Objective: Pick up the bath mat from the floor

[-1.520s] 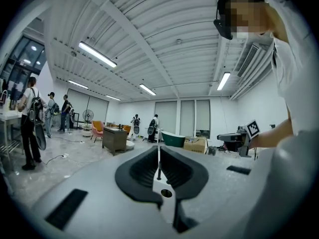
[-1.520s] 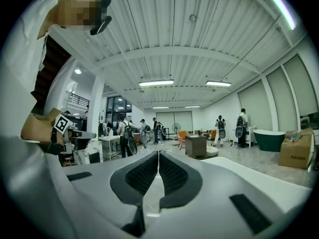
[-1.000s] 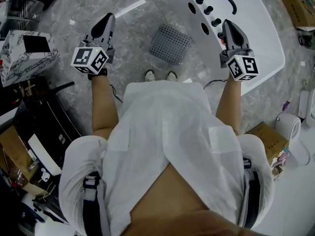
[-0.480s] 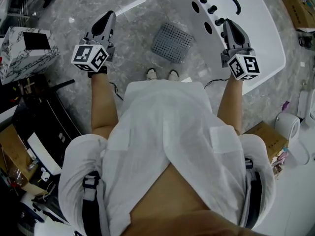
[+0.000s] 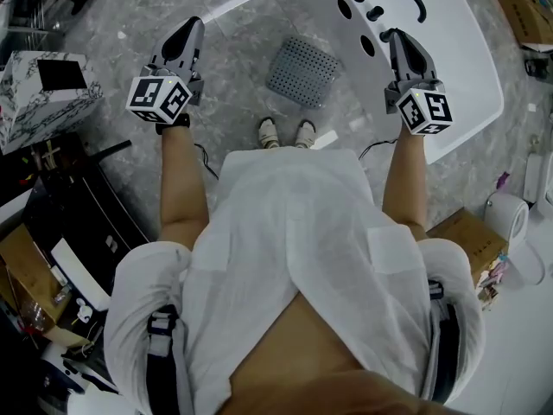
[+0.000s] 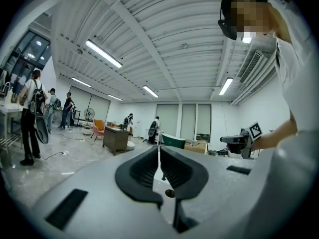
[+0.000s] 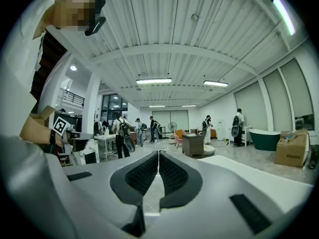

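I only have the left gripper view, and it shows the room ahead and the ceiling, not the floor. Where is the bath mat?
Observer: The head view shows the bath mat lying flat on the floor, just ahead of the person's shoes.
Operator: Is either gripper on it?
Observer: No. The left gripper appears to the mat's left, apart from it, and the right gripper appears over the edge of the white tub.
Operator: Is the right gripper ready to grab?
Observer: Not yet. The right gripper view shows its jaws together with nothing between them.
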Demonstrator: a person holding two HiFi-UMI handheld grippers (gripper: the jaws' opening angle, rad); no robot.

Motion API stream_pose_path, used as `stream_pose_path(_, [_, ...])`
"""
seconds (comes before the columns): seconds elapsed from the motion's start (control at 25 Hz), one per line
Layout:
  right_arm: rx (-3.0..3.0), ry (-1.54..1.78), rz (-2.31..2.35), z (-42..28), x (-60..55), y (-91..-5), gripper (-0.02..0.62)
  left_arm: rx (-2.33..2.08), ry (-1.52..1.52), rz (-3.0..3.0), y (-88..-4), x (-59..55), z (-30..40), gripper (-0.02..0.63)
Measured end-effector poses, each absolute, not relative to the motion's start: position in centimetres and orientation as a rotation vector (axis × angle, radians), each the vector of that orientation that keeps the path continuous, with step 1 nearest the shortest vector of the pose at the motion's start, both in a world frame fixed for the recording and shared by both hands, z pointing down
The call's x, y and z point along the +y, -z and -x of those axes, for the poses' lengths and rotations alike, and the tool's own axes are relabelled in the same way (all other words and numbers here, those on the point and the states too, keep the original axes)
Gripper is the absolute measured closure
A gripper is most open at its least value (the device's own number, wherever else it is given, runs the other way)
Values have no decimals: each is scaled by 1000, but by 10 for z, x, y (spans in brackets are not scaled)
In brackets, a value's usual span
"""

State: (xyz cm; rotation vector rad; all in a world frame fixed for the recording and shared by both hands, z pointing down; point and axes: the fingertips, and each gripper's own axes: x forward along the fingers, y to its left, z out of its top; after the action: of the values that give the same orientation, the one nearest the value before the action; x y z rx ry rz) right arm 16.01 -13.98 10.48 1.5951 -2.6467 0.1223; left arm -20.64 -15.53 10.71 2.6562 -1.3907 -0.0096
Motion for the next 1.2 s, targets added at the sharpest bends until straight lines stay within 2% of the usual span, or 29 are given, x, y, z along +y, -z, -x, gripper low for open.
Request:
stream_pose_path(0.52, [-2611, -225, -1549, -151, -149, -153, 566, -1336, -15, -2632, -145, -177, 200, 588])
stream_pose_path(1.2, [-2521, -415, -1437, -142, -201, -275, 565, -1281, -94, -2555, -222, -212, 173, 588])
